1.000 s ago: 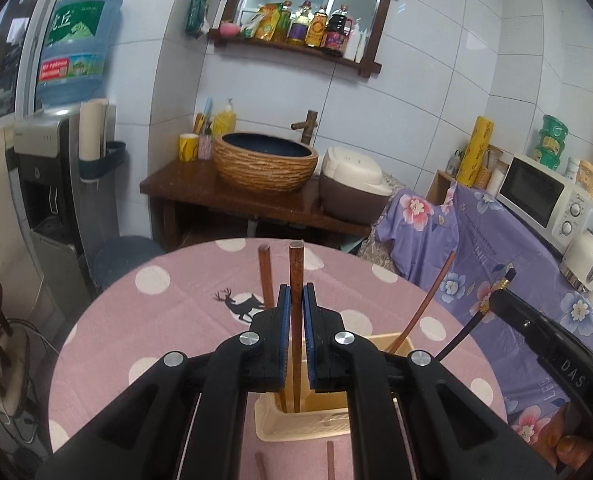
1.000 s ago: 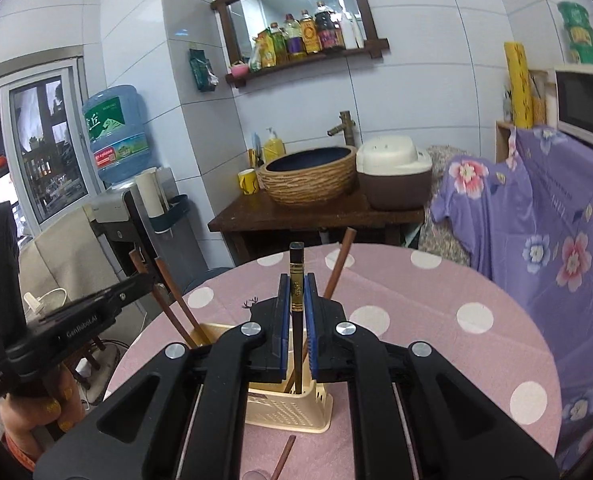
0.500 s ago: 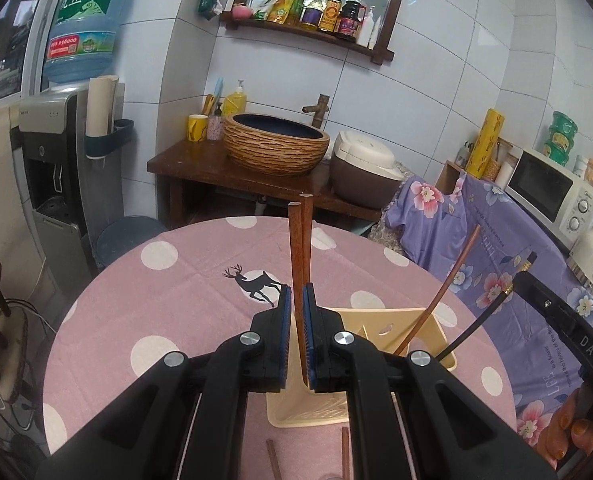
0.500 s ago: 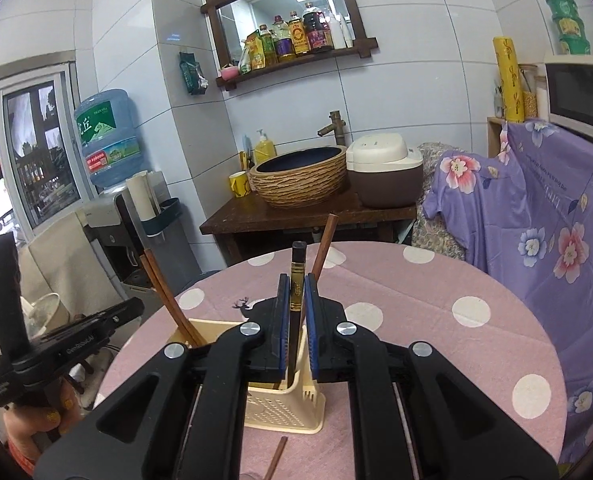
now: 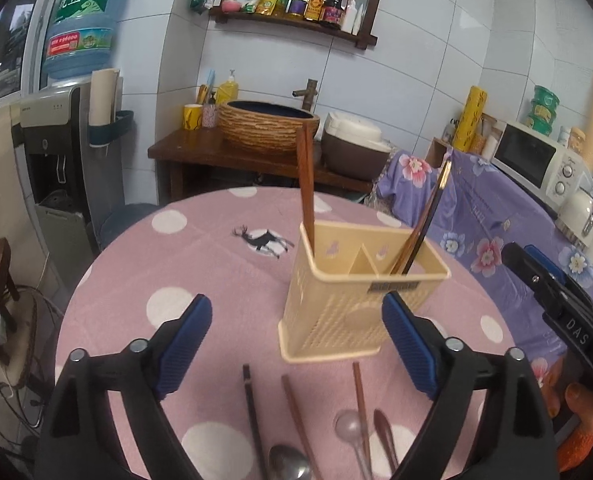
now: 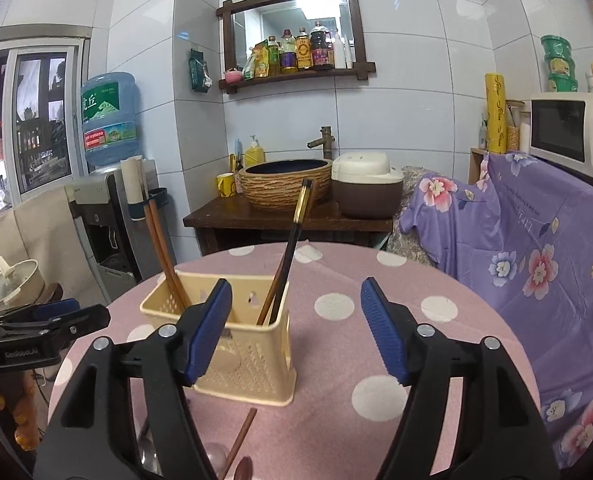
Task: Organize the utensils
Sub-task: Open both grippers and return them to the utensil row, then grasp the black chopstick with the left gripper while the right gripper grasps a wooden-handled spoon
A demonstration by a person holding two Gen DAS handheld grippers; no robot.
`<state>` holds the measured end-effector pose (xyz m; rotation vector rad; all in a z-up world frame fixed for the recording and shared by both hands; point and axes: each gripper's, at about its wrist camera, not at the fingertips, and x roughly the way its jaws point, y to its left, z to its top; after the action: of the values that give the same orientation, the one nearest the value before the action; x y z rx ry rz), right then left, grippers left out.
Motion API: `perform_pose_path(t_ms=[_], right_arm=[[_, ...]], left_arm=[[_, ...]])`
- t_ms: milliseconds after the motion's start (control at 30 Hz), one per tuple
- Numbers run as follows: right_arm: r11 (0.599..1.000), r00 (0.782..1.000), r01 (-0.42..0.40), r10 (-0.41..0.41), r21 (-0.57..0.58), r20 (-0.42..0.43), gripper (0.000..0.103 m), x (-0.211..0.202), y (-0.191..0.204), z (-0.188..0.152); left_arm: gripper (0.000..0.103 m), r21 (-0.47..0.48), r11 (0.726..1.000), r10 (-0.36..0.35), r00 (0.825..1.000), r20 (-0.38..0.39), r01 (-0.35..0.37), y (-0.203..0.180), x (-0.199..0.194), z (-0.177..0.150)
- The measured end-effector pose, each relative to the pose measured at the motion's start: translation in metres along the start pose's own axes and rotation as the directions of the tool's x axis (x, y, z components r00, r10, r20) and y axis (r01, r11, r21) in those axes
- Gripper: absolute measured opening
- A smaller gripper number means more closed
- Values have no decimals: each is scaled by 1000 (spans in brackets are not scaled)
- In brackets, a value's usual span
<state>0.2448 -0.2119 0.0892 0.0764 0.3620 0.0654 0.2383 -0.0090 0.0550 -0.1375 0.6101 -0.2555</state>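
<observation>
A cream plastic utensil holder [image 5: 356,304] stands on the pink polka-dot table [image 5: 200,272]; it also shows in the right wrist view [image 6: 252,360]. Brown chopsticks [image 5: 306,184] stand in its left compartment, and a brown and a black chopstick [image 5: 424,216] lean in the right one. My left gripper [image 5: 296,344] is open and empty, just short of the holder. My right gripper [image 6: 296,328] is open and empty above the holder. Loose chopsticks [image 5: 296,416] and spoons [image 5: 288,460] lie on the table in front of the holder.
A purple floral cloth [image 6: 536,248] covers a counter at the right, with a microwave [image 6: 572,132] on it. A wooden stand with a basin [image 6: 286,184] and rice cooker [image 6: 366,188] is behind the table. A water dispenser [image 5: 56,160] stands at the left.
Both grippers opened and let go of their chopsticks, which now stand in the holder. Both grippers drew back and up from the holder.
</observation>
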Motion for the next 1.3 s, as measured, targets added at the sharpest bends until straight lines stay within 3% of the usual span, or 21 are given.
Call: perform_pose_path(t_ms=[200, 267, 333, 467, 667, 1000, 1300], right_arm=[[1000, 993, -27, 25, -15, -111, 70, -6, 6, -44], [999, 987, -29, 25, -19, -157, 70, -5, 7, -62], [1000, 978, -31, 29, -4, -204, 70, -1, 6, -81], [999, 947, -45, 53, 31, -318, 65, 9, 7, -118], [997, 899, -73, 76, 24, -431, 51, 20, 26, -150], [997, 852, -69, 50, -18, -522, 33, 40, 51, -172], [998, 856, -31, 2, -49, -518, 22, 49, 52, -167]], left_arm=[[92, 5, 994, 108, 994, -35, -108, 22, -6, -43], [91, -2, 990, 142, 987, -75, -142, 31, -1, -59], [90, -16, 991, 132, 983, -130, -135, 40, 8, -74], [77, -39, 988, 136, 970, -200, -147, 51, 16, -96], [67, -48, 987, 141, 965, -219, -155, 55, 19, -105], [67, -53, 984, 159, 965, -209, -173, 59, 15, -108], [67, -48, 984, 157, 964, -216, -171, 58, 21, -109]])
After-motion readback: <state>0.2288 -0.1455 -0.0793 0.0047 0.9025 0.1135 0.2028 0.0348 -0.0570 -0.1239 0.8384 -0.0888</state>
